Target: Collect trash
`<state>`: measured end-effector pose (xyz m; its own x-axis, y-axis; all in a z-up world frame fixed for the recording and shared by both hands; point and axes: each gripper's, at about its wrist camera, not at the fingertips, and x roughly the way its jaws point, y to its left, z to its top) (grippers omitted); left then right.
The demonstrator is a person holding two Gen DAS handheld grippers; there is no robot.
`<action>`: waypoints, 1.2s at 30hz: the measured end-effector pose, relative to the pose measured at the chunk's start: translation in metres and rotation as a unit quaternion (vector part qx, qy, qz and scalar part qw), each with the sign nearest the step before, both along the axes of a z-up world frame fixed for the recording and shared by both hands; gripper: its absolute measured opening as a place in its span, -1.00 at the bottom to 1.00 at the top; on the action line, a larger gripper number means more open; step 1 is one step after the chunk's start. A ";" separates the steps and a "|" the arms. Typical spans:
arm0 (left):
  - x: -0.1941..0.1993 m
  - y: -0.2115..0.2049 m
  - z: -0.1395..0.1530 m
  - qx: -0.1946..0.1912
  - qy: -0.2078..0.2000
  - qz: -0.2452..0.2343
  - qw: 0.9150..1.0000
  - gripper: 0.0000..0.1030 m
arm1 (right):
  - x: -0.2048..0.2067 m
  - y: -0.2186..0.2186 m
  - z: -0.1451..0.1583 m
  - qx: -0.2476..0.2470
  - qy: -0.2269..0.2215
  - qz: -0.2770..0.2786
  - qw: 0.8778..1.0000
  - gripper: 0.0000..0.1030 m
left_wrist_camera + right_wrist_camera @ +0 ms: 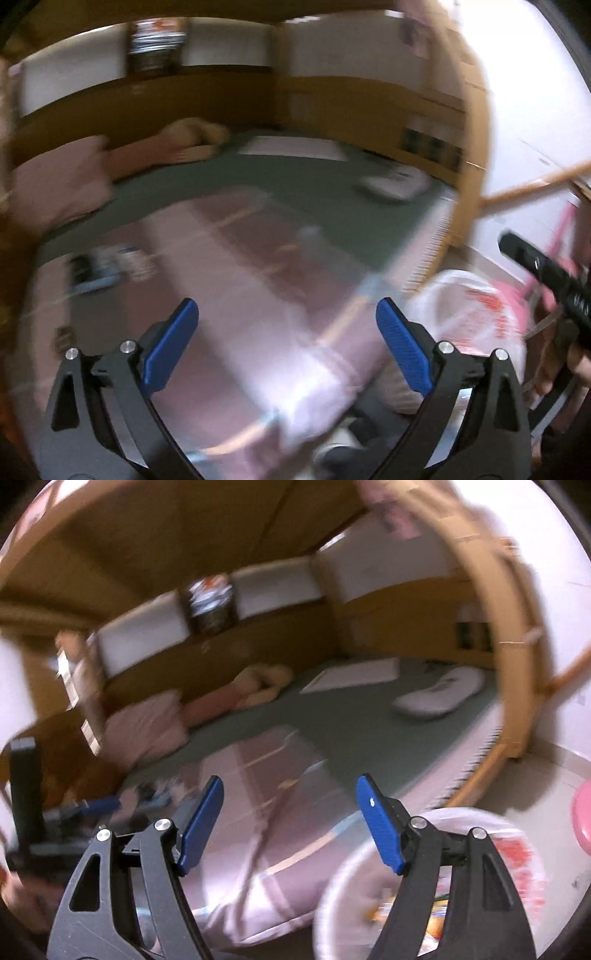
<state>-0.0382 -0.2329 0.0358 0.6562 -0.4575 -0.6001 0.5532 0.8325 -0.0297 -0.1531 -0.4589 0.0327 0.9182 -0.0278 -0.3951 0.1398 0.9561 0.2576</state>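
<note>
My left gripper [287, 317] hangs open over a pink blanket [229, 295] on the bed, nothing between its blue pads. A white plastic bag with red print [476, 317] stands open at the lower right of the left wrist view, beside the bed. In the right wrist view the same bag [343, 886] gapes below my right gripper [290, 794], with colourful wrappers inside. The right gripper is open and empty. Small blurred items [107, 264] lie at the blanket's left edge. Both views are motion-blurred.
The bed has a green sheet [351, 716], pink pillows [144, 727], a plush toy [258, 683] and a white baby lounger [439, 696]. A wooden bed frame post [476, 155] and ladder rail stand at the right. A pink stool [581, 819] sits on the floor.
</note>
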 end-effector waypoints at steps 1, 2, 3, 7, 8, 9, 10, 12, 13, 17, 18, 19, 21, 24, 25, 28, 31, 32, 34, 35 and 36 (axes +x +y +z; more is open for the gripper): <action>0.011 0.031 0.000 0.005 -0.007 0.038 0.999 0.88 | 0.013 0.015 0.000 -0.004 0.004 0.019 1.000 0.42; 0.019 0.052 0.000 0.009 -0.012 0.063 0.998 0.88 | 0.025 0.030 0.002 -0.008 0.007 0.037 0.999 0.42; 0.026 0.071 0.000 0.011 -0.016 0.084 0.996 0.88 | 0.043 0.052 0.005 -0.017 0.012 0.063 0.998 0.42; 0.050 0.155 -0.002 0.018 -0.028 0.181 0.983 0.88 | 0.108 0.136 0.016 -0.044 0.013 0.148 0.988 0.42; 0.055 0.173 -0.005 0.016 -0.030 0.203 0.979 0.88 | 0.127 0.157 0.020 -0.047 0.016 0.168 0.985 0.42; 0.058 0.185 -0.006 0.012 -0.031 0.221 0.975 0.89 | 0.142 0.176 0.021 -0.046 0.014 0.185 0.982 0.42; 0.061 0.202 -0.010 0.006 -0.029 0.241 0.970 0.89 | 0.156 0.188 0.021 -0.047 0.016 0.195 0.979 0.42; 0.066 0.227 -0.019 -0.006 -0.021 0.268 0.963 0.89 | 0.185 0.217 0.018 -0.056 0.019 0.208 0.976 0.42; 0.071 0.237 -0.029 -0.006 -0.012 0.283 0.959 0.89 | 0.192 0.223 0.013 -0.060 0.020 0.207 0.976 0.42; 0.077 0.245 -0.041 0.006 0.006 0.300 0.954 0.89 | 0.205 0.248 -0.034 -0.097 0.062 0.207 0.972 0.42; 0.074 0.247 -0.039 0.005 0.004 0.299 0.954 0.89 | 0.210 0.252 -0.045 -0.097 0.103 0.217 0.966 0.42; 0.072 0.245 -0.037 0.003 0.000 0.296 0.955 0.89 | 0.211 0.253 -0.045 -0.079 0.101 0.230 0.965 0.42; 0.070 0.240 -0.036 -0.003 -0.004 0.285 0.958 0.89 | 0.206 0.251 -0.040 -0.070 0.087 0.235 0.966 0.42; 0.070 0.233 -0.035 -0.005 -0.002 0.280 0.960 0.89 | 0.202 0.246 -0.035 -0.080 0.074 0.222 0.969 0.42; 0.071 0.230 -0.036 -0.005 0.002 0.278 0.961 0.89 | 0.203 0.242 -0.036 -0.073 0.077 0.220 0.970 0.42; 0.073 0.227 -0.039 -0.006 0.008 0.275 0.961 0.89 | 0.206 0.239 -0.042 -0.067 0.088 0.216 0.970 0.42; 0.074 0.226 -0.040 -0.005 0.009 0.275 0.961 0.89 | 0.212 0.239 -0.044 -0.070 0.089 0.216 0.970 0.42; 0.074 0.227 -0.040 -0.005 0.010 0.275 0.961 0.90 | 0.212 0.239 -0.044 -0.071 0.088 0.216 0.970 0.42; 0.074 0.226 -0.040 -0.006 0.012 0.274 0.962 0.89 | 0.213 0.239 -0.045 -0.072 0.091 0.216 0.970 0.42; 0.075 0.226 -0.040 -0.007 0.012 0.275 0.961 0.89 | 0.215 0.239 -0.046 -0.073 0.093 0.216 0.969 0.42; 0.075 0.226 -0.041 -0.008 0.014 0.275 0.961 0.89 | 0.216 0.240 -0.047 -0.075 0.094 0.216 0.969 0.42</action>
<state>0.0369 -0.0069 -0.0057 0.7853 -0.0548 -0.6166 0.0285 0.9982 -0.0525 0.0630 -0.2191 -0.0143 0.7694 0.2737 -0.5771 -0.2510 0.9604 0.1209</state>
